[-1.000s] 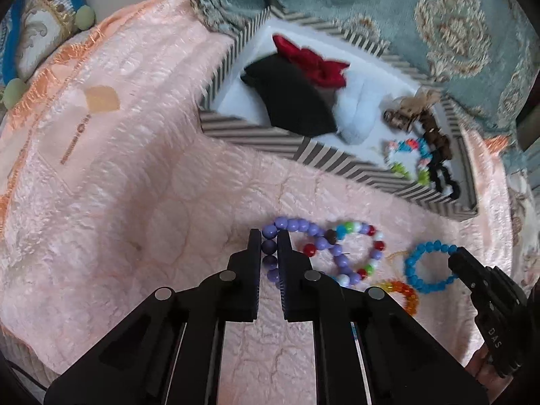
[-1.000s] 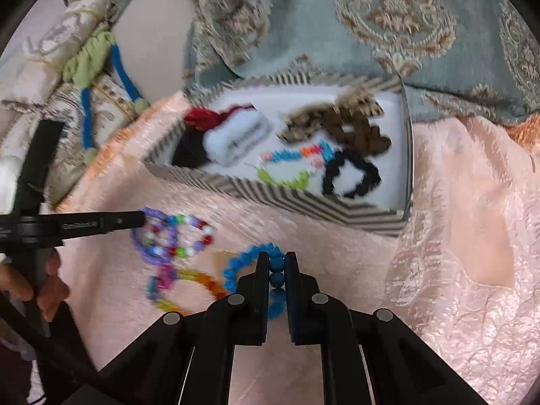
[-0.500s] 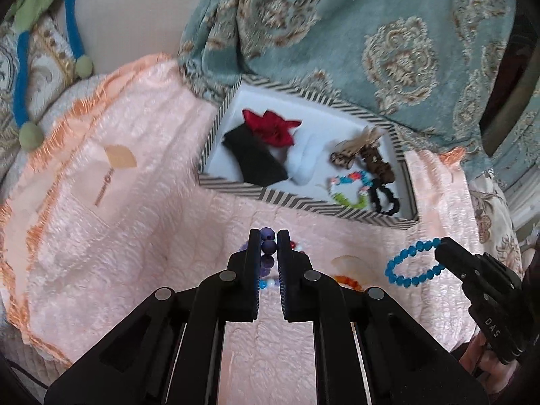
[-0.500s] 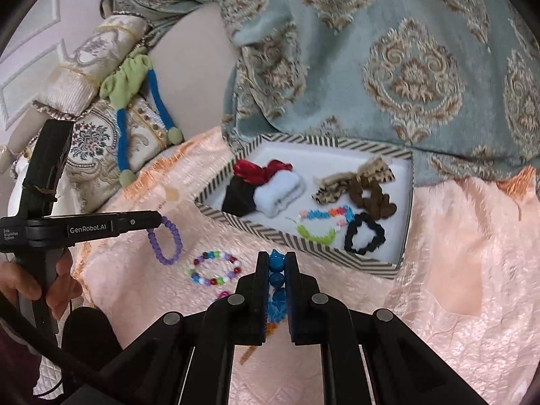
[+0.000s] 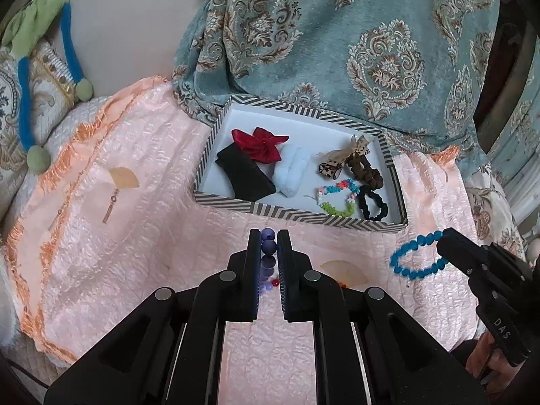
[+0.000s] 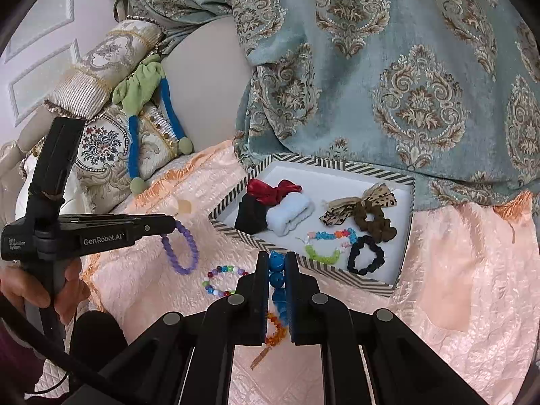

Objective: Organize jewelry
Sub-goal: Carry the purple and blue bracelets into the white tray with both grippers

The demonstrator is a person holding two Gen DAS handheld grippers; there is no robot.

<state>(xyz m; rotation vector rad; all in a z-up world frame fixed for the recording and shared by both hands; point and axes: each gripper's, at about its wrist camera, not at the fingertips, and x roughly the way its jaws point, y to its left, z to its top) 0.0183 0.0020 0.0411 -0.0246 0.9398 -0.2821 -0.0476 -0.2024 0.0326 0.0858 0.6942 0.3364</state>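
My left gripper (image 5: 269,236) is shut on a purple bead bracelet (image 5: 269,245) and holds it above the pink cloth; the bracelet hangs from it in the right wrist view (image 6: 180,249). My right gripper (image 6: 277,260) is shut on a blue bead bracelet (image 6: 276,278), also lifted; it dangles in the left wrist view (image 5: 415,256). The striped tray (image 5: 297,214) lies ahead with hair ties, a red bow (image 5: 260,143) and a colourful bracelet (image 5: 337,197) in it. A multicolour bead bracelet (image 6: 222,281) and an orange one (image 6: 275,330) lie on the cloth.
The pink quilted cloth (image 5: 135,229) covers the bed. A teal patterned blanket (image 5: 371,44) rises behind the tray. Cushions and a green-and-blue cord (image 6: 148,101) lie at the left. The tray (image 6: 401,263) sits against the blanket.
Both grippers have risen from the cloth and pulled back, each lifting its bracelet. The tray now looks farther away and the other bracelets stay on the cloth.
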